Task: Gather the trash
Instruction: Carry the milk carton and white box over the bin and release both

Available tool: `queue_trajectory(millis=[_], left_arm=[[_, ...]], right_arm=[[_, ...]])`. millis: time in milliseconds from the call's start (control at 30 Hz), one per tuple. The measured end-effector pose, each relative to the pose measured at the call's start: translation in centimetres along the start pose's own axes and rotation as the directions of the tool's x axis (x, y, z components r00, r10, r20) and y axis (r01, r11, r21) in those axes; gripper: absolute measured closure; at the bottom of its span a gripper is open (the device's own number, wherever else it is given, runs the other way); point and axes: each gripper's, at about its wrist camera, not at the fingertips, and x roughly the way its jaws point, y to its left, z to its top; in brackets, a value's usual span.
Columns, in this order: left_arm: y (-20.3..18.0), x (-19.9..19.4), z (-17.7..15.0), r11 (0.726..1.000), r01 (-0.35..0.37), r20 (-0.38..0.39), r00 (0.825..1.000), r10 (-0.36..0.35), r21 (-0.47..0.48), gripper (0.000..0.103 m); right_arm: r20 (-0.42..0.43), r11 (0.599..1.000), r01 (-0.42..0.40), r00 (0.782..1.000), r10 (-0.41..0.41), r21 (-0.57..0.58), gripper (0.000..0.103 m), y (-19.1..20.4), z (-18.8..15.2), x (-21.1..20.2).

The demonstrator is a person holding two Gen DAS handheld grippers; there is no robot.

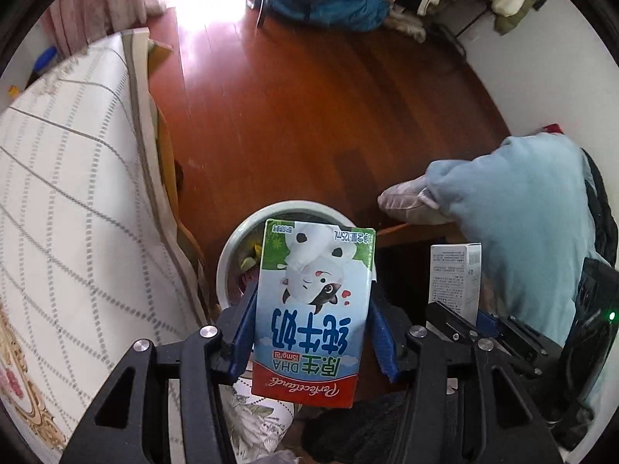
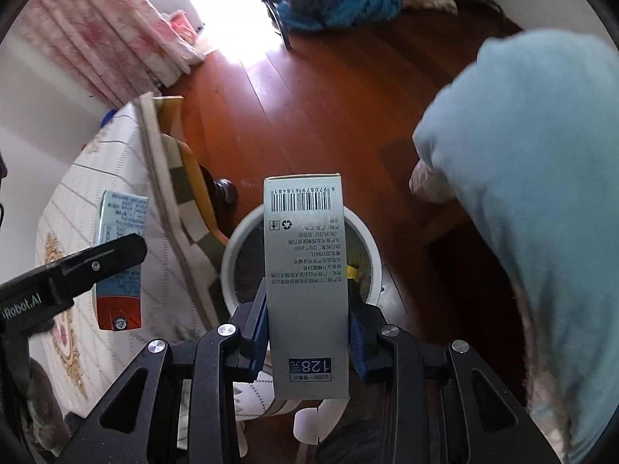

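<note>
My left gripper is shut on a small blue-and-white milk carton with a cartoon cow, held upside down above a round white waste bin on the floor. The bin holds some yellow and dark scraps. In the right wrist view, my right gripper is shut on a tall grey cardboard box with a barcode, directly over the same bin. The milk carton shows at the left over the bed. The grey box shows to the right of the carton in the left wrist view.
A bed with a white quilted cover runs along the left, close to the bin. A person's light blue clothing and a slipper fill the right. Red-brown wooden floor lies beyond, with a pile of blue clothes at the back.
</note>
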Motion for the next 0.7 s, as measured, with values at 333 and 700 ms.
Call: queue_trajectory(millis=[333, 700], left_arm=[[2.2, 0.9, 0.4, 0.996, -0.089, -0.008, 0.996, 0.088, -0.033, 0.008], [1.8, -5.3, -6.4, 0.952, -0.305, 0.155, 0.942, 0.299, 0.019, 0.008]], right_arm=[[-0.069, 0.999, -0.022, 0.997, 0.025, 0.043, 0.005, -1.8, 0.9, 5.8], [-0.02, 0.996, 0.093, 0.995, -0.093, 0.003, 0.003, -0.5, -2.6, 0.4]])
